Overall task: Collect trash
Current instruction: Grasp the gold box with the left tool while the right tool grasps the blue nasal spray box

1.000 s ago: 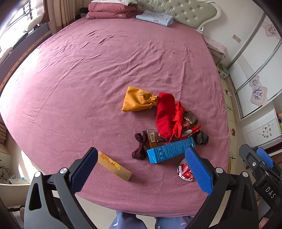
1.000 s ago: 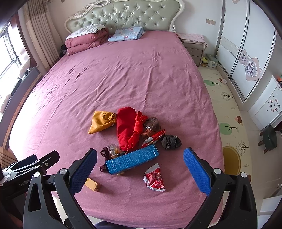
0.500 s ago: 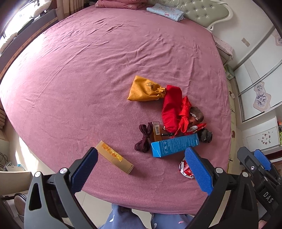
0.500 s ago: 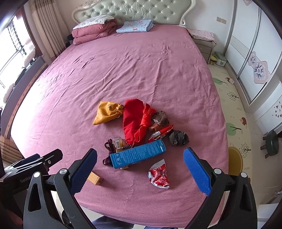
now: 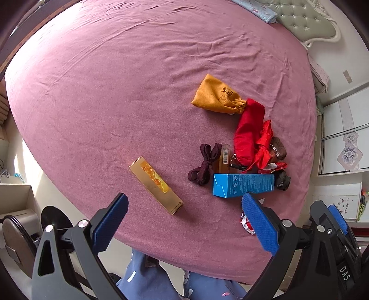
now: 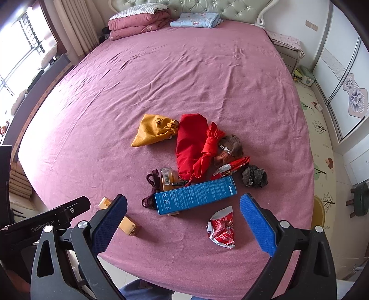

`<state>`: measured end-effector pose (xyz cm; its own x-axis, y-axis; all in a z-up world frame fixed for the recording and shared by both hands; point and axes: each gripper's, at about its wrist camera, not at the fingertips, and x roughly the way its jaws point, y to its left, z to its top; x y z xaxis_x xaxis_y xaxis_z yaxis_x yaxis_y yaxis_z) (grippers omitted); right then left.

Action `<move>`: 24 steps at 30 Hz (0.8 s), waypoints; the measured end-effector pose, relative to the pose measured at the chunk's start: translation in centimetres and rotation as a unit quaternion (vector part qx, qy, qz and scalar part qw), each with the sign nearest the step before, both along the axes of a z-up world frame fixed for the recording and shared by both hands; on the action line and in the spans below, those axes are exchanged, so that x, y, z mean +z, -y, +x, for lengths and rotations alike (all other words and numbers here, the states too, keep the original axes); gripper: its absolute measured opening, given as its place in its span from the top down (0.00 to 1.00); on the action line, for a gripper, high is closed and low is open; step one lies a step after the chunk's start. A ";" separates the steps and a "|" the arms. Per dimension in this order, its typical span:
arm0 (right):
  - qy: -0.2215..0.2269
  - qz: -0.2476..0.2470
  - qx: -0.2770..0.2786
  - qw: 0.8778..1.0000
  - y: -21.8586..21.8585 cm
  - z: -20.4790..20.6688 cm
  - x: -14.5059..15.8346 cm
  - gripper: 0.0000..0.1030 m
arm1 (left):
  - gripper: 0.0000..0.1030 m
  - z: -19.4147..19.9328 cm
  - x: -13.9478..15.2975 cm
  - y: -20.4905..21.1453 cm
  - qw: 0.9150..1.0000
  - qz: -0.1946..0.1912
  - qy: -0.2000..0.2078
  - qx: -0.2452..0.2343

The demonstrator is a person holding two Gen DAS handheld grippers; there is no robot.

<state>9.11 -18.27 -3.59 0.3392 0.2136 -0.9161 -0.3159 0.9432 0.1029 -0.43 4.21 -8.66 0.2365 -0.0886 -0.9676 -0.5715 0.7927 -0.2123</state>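
Clutter lies on the pink bed near its foot edge. A gold box point(image 5: 155, 182) lies just ahead of my open, empty left gripper point(image 5: 184, 207); it also shows in the right wrist view point(image 6: 128, 225). A blue box point(image 6: 195, 195) and a crumpled red wrapper point(image 6: 221, 228) lie ahead of my open, empty right gripper point(image 6: 183, 206). Behind them are a red cloth bag point(image 6: 192, 147), a yellow pouch point(image 6: 154, 132), a dark cord point(image 6: 152, 187), an amber bottle point(image 6: 168, 178), a red snack packet point(image 6: 233, 167) and a dark crumpled piece point(image 6: 253, 175).
The bed point(image 6: 184, 76) has folded bedding point(image 6: 138, 22) and a blue pillow point(image 6: 196, 19) by the headboard. A wardrobe point(image 6: 346, 76) and play mat point(image 6: 318, 129) are to the right. A stool point(image 6: 359, 198) stands at right. The person's legs point(image 5: 166, 281) are below.
Both grippers have moved closer to the bed and tilted down. The clutter now sits nearer and larger in both views. Both stay open.
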 end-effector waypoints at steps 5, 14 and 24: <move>-0.011 -0.008 0.018 1.000 -0.7 0.6 -2.1 0.08 | 0.04 0.0 -2.9 -1.3 0.999 -0.012 -0.029 0.035; -0.036 -0.003 0.032 0.999 -1.6 2.2 -6.1 0.08 | 0.04 0.3 -7.6 -2.6 0.996 -0.026 -0.058 0.069; -0.047 -0.010 0.044 0.998 -1.6 3.8 -9.9 0.08 | 0.05 0.8 -14.1 -2.4 0.987 -0.066 -0.096 0.108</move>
